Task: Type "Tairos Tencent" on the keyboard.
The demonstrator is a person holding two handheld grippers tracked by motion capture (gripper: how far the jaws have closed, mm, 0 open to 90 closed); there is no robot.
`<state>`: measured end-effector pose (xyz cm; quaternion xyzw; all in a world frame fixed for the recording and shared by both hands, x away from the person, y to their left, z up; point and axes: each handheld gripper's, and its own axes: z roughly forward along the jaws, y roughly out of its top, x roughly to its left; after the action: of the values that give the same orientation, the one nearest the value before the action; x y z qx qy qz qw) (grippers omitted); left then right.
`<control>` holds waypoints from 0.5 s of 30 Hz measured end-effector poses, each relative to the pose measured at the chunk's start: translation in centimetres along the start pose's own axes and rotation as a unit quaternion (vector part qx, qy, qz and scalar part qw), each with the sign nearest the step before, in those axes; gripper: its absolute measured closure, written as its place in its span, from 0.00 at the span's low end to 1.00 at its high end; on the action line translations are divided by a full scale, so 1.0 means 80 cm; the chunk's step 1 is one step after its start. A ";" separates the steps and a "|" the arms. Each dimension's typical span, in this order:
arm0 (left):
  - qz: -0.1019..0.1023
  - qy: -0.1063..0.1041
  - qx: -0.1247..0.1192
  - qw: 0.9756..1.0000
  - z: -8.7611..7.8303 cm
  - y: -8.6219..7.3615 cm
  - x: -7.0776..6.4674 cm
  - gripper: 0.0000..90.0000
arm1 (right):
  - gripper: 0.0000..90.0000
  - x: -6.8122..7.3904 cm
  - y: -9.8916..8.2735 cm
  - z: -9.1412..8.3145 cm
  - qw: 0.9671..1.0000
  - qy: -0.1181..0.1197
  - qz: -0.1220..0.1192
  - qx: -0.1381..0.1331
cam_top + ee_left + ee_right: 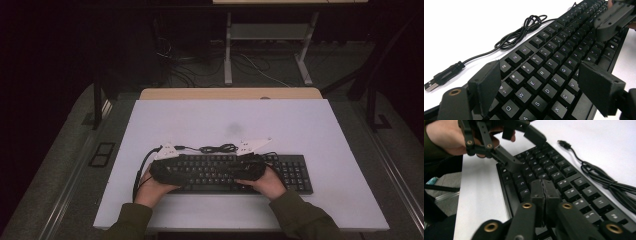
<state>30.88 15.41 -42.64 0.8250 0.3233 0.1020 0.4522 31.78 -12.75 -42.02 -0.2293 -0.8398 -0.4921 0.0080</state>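
Note:
A black keyboard [295, 172] lies across the near part of the white table top [225, 115]. Both hands hold their grippers low over its keys, facing each other. My left gripper [541, 82] stands open above the letter keys [549, 65] with nothing between its jaws; it hangs over the keyboard's left end [524, 150] in the right gripper view. My right gripper [544, 187] is shut, its two pads pressed together just above the keys [564, 170] with nothing held. In the left gripper view it sits farther along the keyboard [611, 20].
The keyboard's black cable [217, 148] lies coiled on the table behind it, its USB plug [431, 85] loose on the white surface. Bare table top stretches behind and to both sides. Desk legs and cables stand on the dark floor beyond.

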 end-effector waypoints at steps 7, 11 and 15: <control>0.000 0.000 0.000 1.000 0.000 0.000 0.000 0.19 | 0.99 0.005 -0.004 0.011 1.000 0.005 -0.009 0.022; 0.000 0.000 0.000 1.000 0.001 0.000 -0.001 0.19 | 0.99 0.007 -0.006 0.017 0.999 0.001 -0.010 0.036; 0.001 -0.002 0.002 1.000 0.001 0.000 -0.001 0.19 | 0.99 0.009 -0.008 0.024 0.999 0.000 -0.010 0.047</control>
<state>30.86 15.31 -42.73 0.8264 0.3214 0.1006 0.4513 31.32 -11.18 -43.34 -0.2200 -0.8644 -0.4518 0.0140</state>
